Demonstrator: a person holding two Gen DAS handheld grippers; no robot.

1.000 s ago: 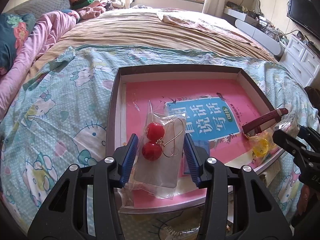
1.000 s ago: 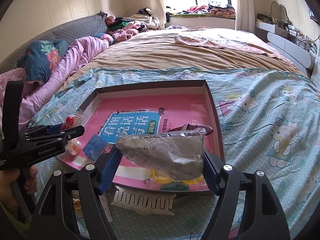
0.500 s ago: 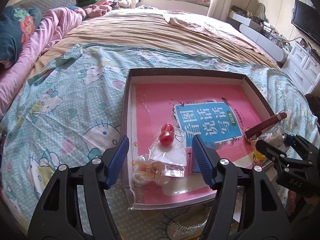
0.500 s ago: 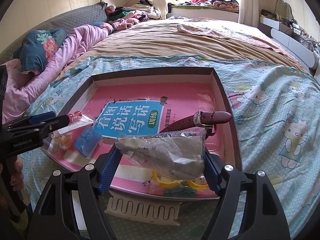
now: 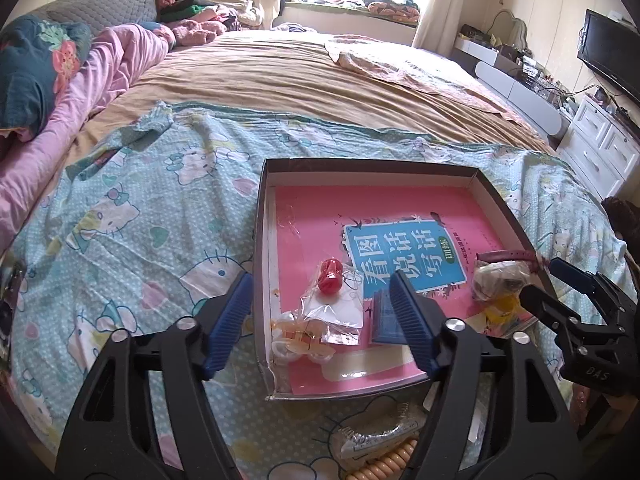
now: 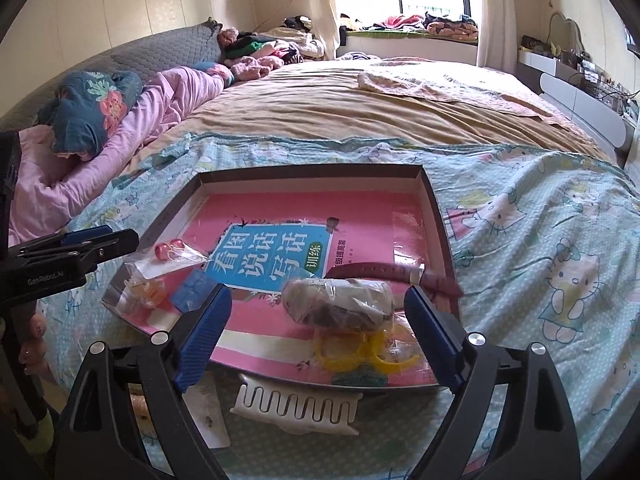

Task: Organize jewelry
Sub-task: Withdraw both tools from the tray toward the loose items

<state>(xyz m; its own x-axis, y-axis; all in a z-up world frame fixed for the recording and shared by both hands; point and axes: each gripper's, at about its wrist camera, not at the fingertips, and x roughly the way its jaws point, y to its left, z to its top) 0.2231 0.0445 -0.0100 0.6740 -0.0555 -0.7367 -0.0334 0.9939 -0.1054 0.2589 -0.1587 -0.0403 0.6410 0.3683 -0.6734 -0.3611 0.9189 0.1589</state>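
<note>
- Two grippers are seen over a shallow box (image 5: 259,240) on a cartoon-print bedspread (image 5: 132,216), both with jaws opening.
- The left gripper (image 5: 322,320) is held apart with nothing pressed between its pads; the earring bag (image 5: 334,302) lies flat on the pink book (image 5: 384,208) in the box's near left corner, just ahead of the fingers, its long axis running away from the camera, red beads at the far end.
- The right gripper (image 6: 316,334) is spread wide; the crumpled grey bag (image 6: 340,306) rests in the box between and just beyond its fingertips, untouched, long axis across the view.
- A maroon strap (image 6: 384,272) lies behind that bag, pointing right.
</note>
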